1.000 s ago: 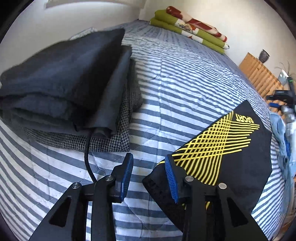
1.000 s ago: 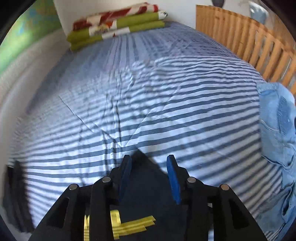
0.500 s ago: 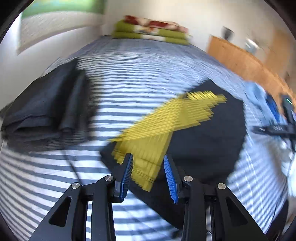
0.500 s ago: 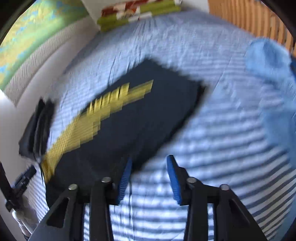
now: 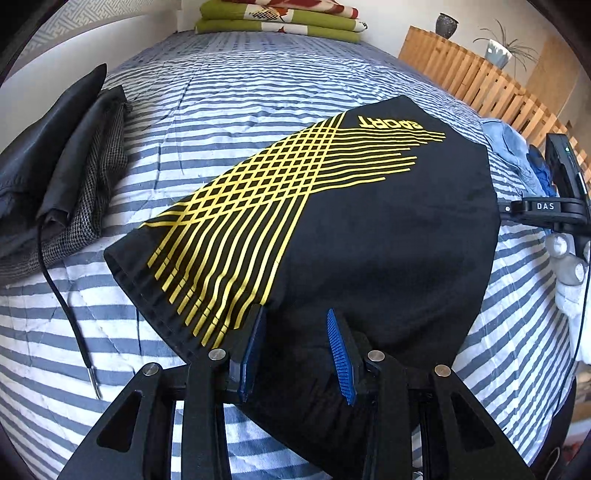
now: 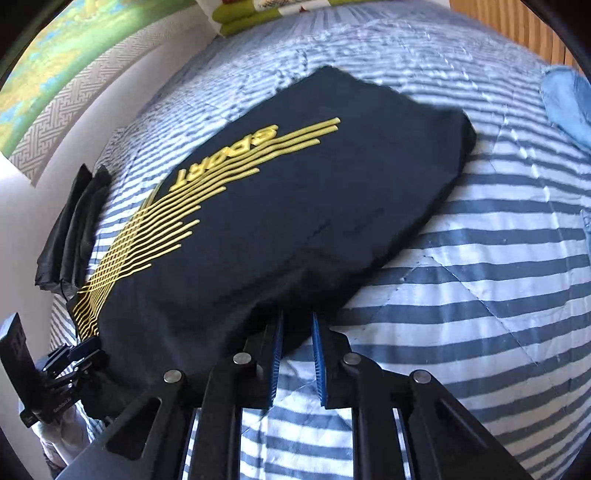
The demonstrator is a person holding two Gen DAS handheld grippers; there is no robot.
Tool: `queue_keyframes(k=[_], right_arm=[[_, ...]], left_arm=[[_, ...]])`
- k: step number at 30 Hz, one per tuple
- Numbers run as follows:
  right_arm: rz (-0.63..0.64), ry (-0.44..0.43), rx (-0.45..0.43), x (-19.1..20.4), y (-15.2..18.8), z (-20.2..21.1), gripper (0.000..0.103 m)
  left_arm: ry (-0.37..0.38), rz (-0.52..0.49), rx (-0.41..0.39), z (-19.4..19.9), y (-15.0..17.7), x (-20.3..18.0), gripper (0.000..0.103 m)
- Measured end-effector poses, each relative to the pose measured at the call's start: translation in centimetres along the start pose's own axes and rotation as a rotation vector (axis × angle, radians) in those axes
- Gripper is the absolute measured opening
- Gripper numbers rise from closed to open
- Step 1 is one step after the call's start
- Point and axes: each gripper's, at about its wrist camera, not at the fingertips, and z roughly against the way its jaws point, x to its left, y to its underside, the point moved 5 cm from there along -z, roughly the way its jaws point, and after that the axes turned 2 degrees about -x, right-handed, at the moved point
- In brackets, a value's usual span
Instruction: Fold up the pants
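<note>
The black pants point(image 5: 369, 229) with a yellow lattice print and the word SPORT lie folded flat on the striped bed cover point(image 5: 229, 88). My left gripper point(image 5: 295, 328) hovers over their near edge, jaws apart, black cloth showing under the gap and not pinched. In the right wrist view the same pants point(image 6: 295, 206) stretch away to the upper left. My right gripper point(image 6: 297, 328) is at their near edge, its jaws closing to a narrow gap. The cloth's edge sits at the tips; striped cover shows through the gap lower down.
A stack of dark folded clothes point(image 5: 70, 158) lies at the left with a black cable point(image 5: 62, 291) trailing from it. Green and red folded blankets point(image 5: 280, 22) sit at the bed's far end. A wooden slatted rail point(image 5: 476, 81) and a blue denim garment point(image 6: 565, 96) are at the right.
Both cameras swung round until the whole pants came into view. The right gripper came down to the pants' near edge and its jaws narrowed. The left gripper's gap looks unchanged.
</note>
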Motion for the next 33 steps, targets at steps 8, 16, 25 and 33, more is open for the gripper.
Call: queue_keyframes(k=[8, 16, 25, 33], right_arm=[[0.032, -0.03, -0.088, -0.3, -1.8, 0.6, 0.014], [0.099, -0.161, -0.011, -1.2, -1.3, -0.1, 0.014], [0.163, -0.491, 0.096, 2.2, -1.4, -2.9, 0.017], [0.22, -0.589, 0.273, 1.3, 0.5, -1.8, 0.017]], left_arm=[[-0.023, -0.025, 0.0, -0.5, -0.8, -0.5, 0.041], [-0.02, -0.033, 0.002, -0.2, -0.6, -0.4, 0.042], [-0.027, -0.063, 0.002, -0.7, -0.8, -1.2, 0.054], [-0.026, -0.07, 0.001, -0.9, -1.1, -1.3, 0.057]])
